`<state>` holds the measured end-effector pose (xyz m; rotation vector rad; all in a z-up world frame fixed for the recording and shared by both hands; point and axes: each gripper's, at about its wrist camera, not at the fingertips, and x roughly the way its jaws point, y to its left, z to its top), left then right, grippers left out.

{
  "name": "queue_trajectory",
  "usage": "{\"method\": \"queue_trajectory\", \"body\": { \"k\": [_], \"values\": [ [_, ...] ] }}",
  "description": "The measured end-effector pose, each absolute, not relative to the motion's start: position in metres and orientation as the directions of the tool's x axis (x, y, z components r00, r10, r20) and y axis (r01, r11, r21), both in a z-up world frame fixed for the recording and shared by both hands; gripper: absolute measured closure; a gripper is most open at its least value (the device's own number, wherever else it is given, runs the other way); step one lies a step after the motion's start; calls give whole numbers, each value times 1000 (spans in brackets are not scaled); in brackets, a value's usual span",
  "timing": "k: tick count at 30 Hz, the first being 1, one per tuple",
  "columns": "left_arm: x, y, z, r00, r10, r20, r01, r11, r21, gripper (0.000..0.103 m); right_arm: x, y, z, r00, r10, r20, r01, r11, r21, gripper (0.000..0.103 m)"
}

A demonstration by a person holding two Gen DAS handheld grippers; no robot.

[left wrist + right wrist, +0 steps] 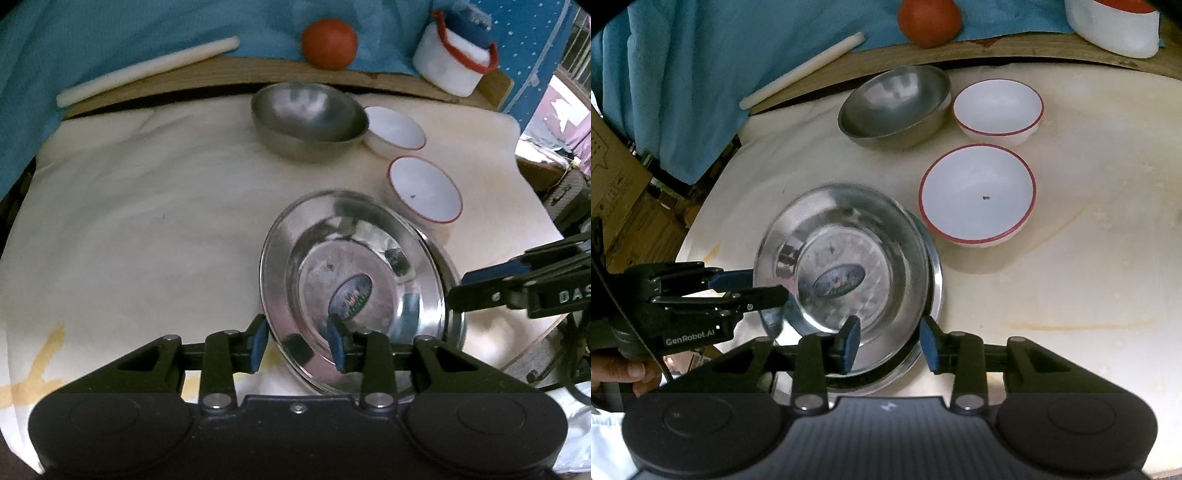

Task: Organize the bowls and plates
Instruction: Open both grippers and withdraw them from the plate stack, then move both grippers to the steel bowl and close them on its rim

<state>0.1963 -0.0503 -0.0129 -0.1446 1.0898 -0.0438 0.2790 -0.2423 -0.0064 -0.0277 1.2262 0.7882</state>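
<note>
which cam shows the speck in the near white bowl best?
Right wrist: the near white bowl sits whole and nearly face-on, speck sharp. Left wrist shows the same bowl smaller, foreshortened, with the speck fainter.

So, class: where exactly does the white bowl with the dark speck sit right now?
The speckled white bowl sits on the cream cloth just up and right of the steel plates in the right wrist view, in front of the other white bowl.

Both grippers are black, with blue pads on their fingers and silver screws at the joints. The left gripper (768, 286) reads "GenRobot.AI" in white lettering; a black cable trails from it.
</note>
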Motion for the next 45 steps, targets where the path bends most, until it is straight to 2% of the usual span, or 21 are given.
{"method": "queue_trajectory", "body": {
  "k": [4,8,12,15,18,20,22,25,39,45],
  "values": [
    [196,-46,-12,468,-122,-875,-39,987,-159,62,279,-244,-5,122,523,-843,-544,746,384,57],
    [195,-44,-10,474,-125,-872,-30,987,-158,53,281,-243,-4,125,526,-841,-537,749,388,52],
    [194,-40,-4,495,-127,-859,-33,986,-164,35,282,-243,-2,132,527,-840,-531,753,389,46],
    [193,-36,-2,507,-125,-853,-43,985,-170,30,284,-243,-2,138,528,-838,-523,757,391,40],
    [193,-33,1,514,-113,-850,-54,985,-164,20,285,-243,-2,147,529,-836,-515,762,392,31],
    [195,-30,2,519,-107,-848,-62,985,-162,14,286,-243,-1,158,526,-835,-508,769,388,17],
    [196,-27,3,521,-115,-846,-66,982,-174,8,287,-244,-1,175,520,-836,-497,779,381,9],
    [197,-23,3,522,-120,-845,-75,980,-185,2,289,-245,0,190,518,-834,-484,789,380,3],
    [215,15,11,593,-115,-797,-128,963,-235,1,294,-247,4,265,508,-819,-431,823,371,0],
    [236,31,2,614,-169,-771,-119,946,-303,1,290,-247,8,294,470,-832,-420,846,329,0]
  ]
}}
